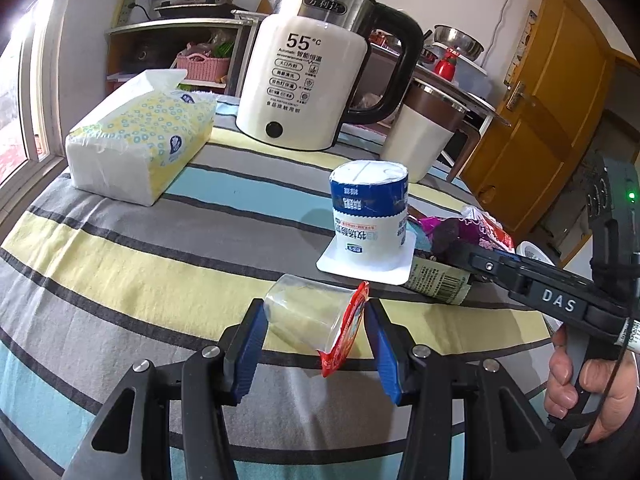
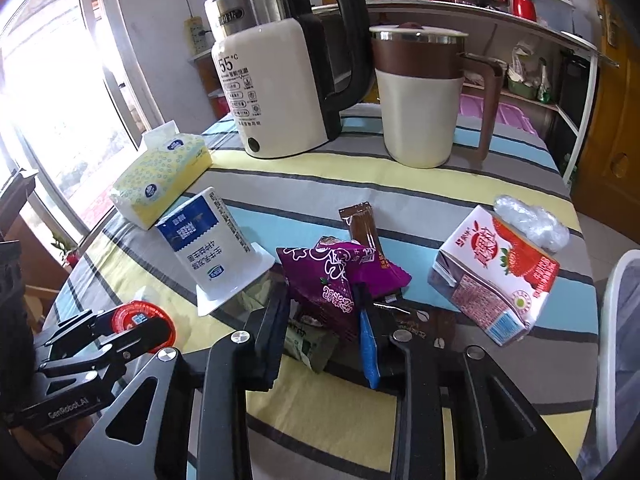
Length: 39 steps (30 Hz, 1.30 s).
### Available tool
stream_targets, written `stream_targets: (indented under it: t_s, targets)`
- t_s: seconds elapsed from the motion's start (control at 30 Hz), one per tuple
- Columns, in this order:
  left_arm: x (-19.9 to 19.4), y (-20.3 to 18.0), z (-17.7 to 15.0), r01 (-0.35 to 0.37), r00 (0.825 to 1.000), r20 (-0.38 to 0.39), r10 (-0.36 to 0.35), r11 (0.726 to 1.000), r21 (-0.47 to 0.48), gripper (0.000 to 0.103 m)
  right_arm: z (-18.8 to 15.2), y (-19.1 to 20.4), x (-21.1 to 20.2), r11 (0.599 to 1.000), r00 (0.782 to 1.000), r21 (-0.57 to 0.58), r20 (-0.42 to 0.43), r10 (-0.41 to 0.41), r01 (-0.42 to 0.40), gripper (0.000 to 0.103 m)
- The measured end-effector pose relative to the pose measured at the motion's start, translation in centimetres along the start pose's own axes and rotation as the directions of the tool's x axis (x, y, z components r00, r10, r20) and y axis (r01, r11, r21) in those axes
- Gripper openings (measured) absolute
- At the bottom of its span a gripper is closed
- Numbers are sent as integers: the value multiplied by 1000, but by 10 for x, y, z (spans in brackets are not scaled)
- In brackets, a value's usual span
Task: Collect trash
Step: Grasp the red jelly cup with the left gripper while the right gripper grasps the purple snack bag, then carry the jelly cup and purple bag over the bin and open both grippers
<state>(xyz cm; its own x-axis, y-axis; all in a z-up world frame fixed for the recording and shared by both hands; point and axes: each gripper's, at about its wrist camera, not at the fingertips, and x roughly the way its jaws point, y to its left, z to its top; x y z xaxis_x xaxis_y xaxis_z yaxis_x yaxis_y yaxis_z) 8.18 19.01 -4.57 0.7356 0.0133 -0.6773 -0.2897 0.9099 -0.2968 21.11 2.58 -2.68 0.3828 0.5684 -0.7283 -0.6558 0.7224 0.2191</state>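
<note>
Right between the blue pads of the left gripper (image 1: 314, 344) lies a clear plastic cup (image 1: 306, 316) on its side, its red foil lid (image 1: 346, 334) peeled partly back and hanging toward the right pad. The jaws stand fairly wide around it; the left pad seems to touch the cup's base, but whether both pads press on it I cannot tell. The cup rests on the striped tablecloth (image 1: 140, 264) near the table's front edge.

Just behind it an upside-down white and blue yogurt tub (image 1: 370, 216) stands on its square rim. To the right of that sits the wrapper pile, where the right gripper (image 2: 320, 320) has its jaws narrowed onto a purple snack wrapper (image 2: 328, 280): the pads pinch its lower part from both sides. A brown stick packet (image 2: 362, 226) pokes up behind the purple one, and a green packet (image 2: 310, 344) lies under it. A strawberry drink carton (image 2: 496, 276) lies tilted to the right, well apart, with crumpled clear film (image 2: 532, 218) touching its far end.

Farther back stand a white electric kettle (image 1: 304, 80), a cream and brown lidded mug (image 2: 420, 100) beside it, and a yellow tissue pack (image 1: 140, 140) to the left
</note>
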Motion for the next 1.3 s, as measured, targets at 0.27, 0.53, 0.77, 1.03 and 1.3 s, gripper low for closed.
stream_targets:
  t_s: [0.27, 0.53, 0.77, 1.03, 1.3]
  targets:
    - [-13, -19, -3, 17, 1000, 20, -18, 999, 41, 50, -12, -8, -31, 1000, 999, 13, 41, -3, 2, 33]
    - [-30, -55, -7, 48, 998, 39, -53, 993, 105, 50, -31, -25, -66, 999, 997, 47, 74, -21, 18, 33]
    - [-35, -90, -14, 82, 996, 29, -87, 984, 157, 50, -50, -44, -100, 996, 993, 78, 108, -50, 42, 33]
    - [-28, -139, -15, 146, 988, 9, -152, 961, 235, 50, -67, -75, -134, 986, 983, 134, 145, -114, 94, 33]
    - [-11, -192, -13, 214, 976, -22, -218, 923, 319, 50, -84, -118, -162, 963, 966, 216, 161, -200, 164, 33]
